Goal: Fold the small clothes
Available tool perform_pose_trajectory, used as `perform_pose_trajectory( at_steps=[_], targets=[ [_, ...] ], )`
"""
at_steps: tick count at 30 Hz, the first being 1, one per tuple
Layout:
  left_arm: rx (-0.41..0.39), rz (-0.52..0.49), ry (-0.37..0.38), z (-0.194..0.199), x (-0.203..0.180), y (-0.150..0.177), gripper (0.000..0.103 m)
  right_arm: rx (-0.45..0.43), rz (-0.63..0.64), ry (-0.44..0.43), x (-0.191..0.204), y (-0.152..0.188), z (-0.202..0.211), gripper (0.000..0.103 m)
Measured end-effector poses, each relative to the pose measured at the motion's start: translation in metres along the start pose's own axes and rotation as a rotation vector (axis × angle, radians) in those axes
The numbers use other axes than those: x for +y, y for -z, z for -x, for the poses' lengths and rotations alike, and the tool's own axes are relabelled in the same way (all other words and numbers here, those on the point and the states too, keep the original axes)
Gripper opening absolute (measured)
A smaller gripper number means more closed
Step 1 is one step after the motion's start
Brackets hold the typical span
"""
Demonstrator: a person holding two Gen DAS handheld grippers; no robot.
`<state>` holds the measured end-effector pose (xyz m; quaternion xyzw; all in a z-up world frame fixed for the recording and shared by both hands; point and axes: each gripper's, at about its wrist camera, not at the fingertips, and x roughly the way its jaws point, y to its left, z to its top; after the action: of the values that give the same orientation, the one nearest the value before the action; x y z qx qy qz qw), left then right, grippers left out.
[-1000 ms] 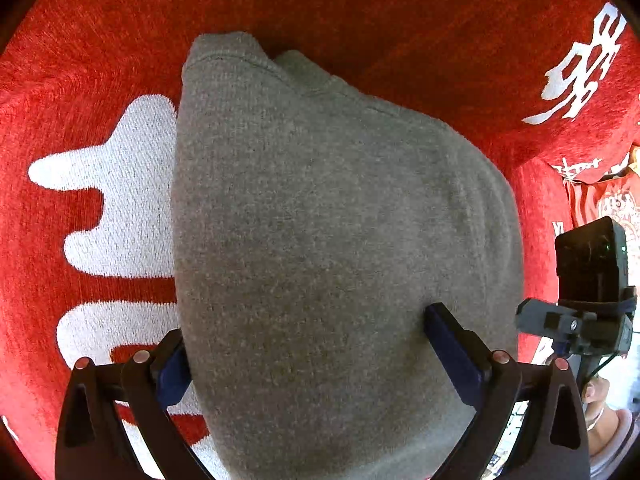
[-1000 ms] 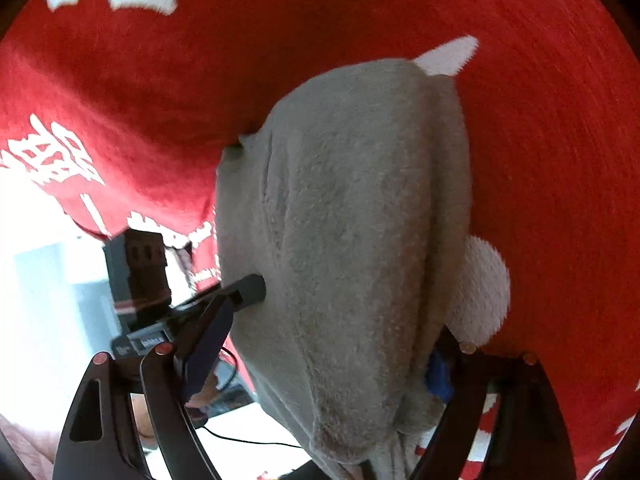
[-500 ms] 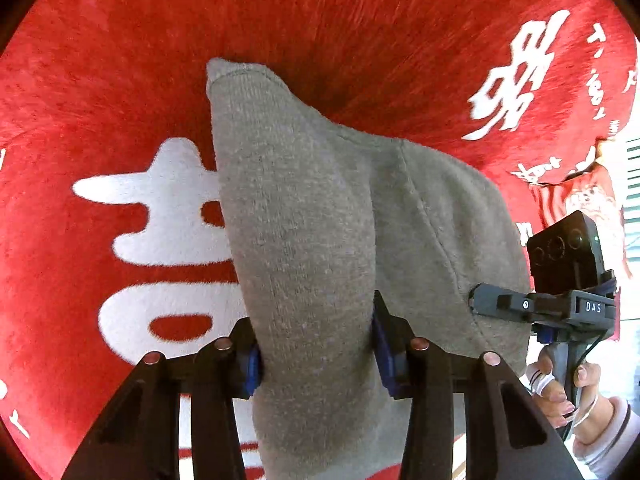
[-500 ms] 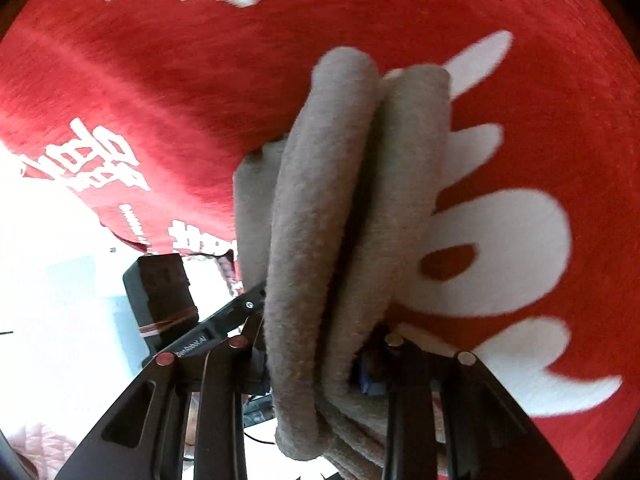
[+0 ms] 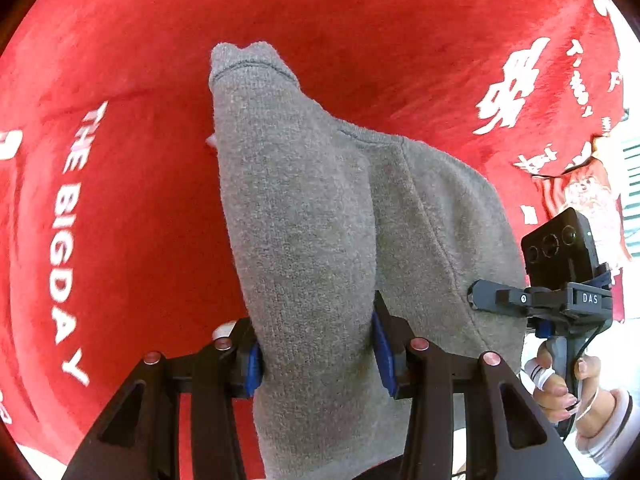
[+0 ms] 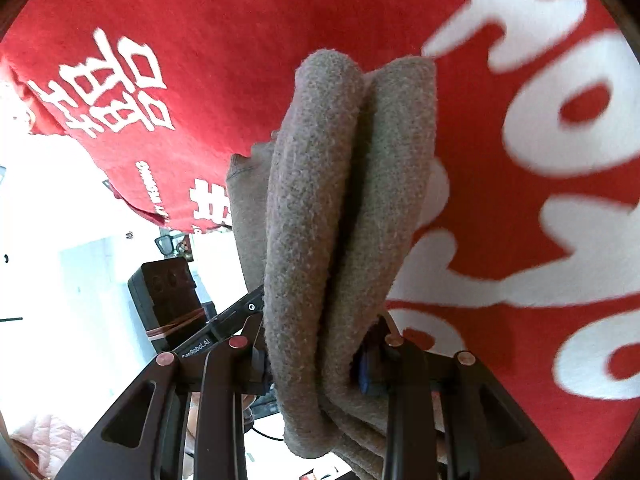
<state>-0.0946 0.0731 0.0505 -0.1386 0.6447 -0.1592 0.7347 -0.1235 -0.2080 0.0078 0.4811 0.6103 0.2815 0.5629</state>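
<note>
Mid-fold carry: grey knitted small garment (image 5: 312, 216) raised above red cloth-covered table (image 5: 120, 184), clamped in left tool (image 5: 318, 354) and, bunched, in right tool (image 6: 316, 364). Next: lowering together, edges kept aligned, to lay flat.

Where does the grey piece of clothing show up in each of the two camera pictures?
Left wrist view: the grey garment fills the centre, pinched in the left gripper.
Right wrist view: the grey garment stands bunched in two thick folds at the centre, pinched in the right gripper.
Shared landmark: the red cloth with white lettering behind it.
</note>
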Motion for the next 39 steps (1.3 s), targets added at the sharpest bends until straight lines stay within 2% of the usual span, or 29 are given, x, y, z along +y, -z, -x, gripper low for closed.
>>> perform_pose_trajectory(
  at_steps=[4, 6, 7, 10, 12, 16, 18, 19, 20, 21, 26, 30, 32, 34, 36, 39],
  targets=[
    [0.037, 0.043, -0.031, -0.018, 0.026, 0.020, 0.046, 0.038, -0.019, 0.054, -0.012, 0.005, -0.031, 0.033],
    [0.051, 0.057, -0.080, -0.030, 0.038, 0.028, 0.048, 0.034, -0.031, 0.121, -0.018, 0.005, -0.036, 0.035],
    [0.042, 0.054, -0.083, -0.028, 0.044, 0.033, 0.050, 0.022, -0.037, 0.154, -0.018, 0.004, -0.034, 0.038],
    [0.002, 0.075, -0.071, -0.008, 0.055, 0.038, 0.050, -0.025, -0.024, 0.293, -0.009, 0.005, -0.016, 0.062],
    [-0.036, 0.069, -0.105, 0.007, 0.059, 0.039, 0.050, -0.064, 0.020, 0.379, 0.002, 0.011, 0.001, 0.062],
    [-0.063, 0.081, -0.145, 0.015, 0.064, 0.036, 0.050, -0.087, 0.030, 0.342, 0.009, 0.016, 0.010, 0.062],
    [-0.050, 0.091, -0.160, 0.009, 0.069, 0.035, 0.050, -0.072, 0.025, 0.329, 0.000, 0.012, 0.004, 0.059],
    [-0.047, 0.094, -0.166, 0.008, 0.072, 0.035, 0.049, -0.058, 0.025, 0.317, -0.005, 0.010, 0.000, 0.048],
    [-0.046, 0.092, -0.170, 0.006, 0.073, 0.035, 0.050, -0.032, 0.031, 0.330, -0.005, 0.007, -0.009, 0.023],
    [-0.045, 0.090, -0.181, 0.005, 0.072, 0.035, 0.050, -0.012, 0.043, 0.359, -0.003, 0.006, -0.014, 0.013],
    [-0.063, 0.054, -0.193, 0.004, 0.058, 0.036, 0.050, -0.040, 0.294, 0.524, 0.055, 0.022, -0.022, 0.013],
    [-0.030, 0.013, -0.237, -0.018, 0.049, 0.038, 0.052, -0.030, 0.253, 0.695, 0.022, 0.019, -0.018, 0.010],
    [-0.047, -0.018, -0.287, -0.026, 0.043, 0.039, 0.060, -0.017, 0.219, 0.704, 0.000, 0.013, -0.021, 0.011],
    [-0.074, -0.041, -0.317, -0.030, 0.039, 0.040, 0.061, -0.035, 0.207, 0.688, -0.004, 0.009, -0.019, 0.011],
    [-0.083, -0.044, -0.353, -0.030, 0.040, 0.040, 0.075, -0.033, 0.212, 0.704, -0.001, 0.010, -0.018, 0.013],
    [-0.062, 0.003, -0.337, -0.022, 0.048, 0.040, 0.075, -0.050, 0.210, 0.733, 0.008, 0.017, -0.011, 0.015]
  ],
)
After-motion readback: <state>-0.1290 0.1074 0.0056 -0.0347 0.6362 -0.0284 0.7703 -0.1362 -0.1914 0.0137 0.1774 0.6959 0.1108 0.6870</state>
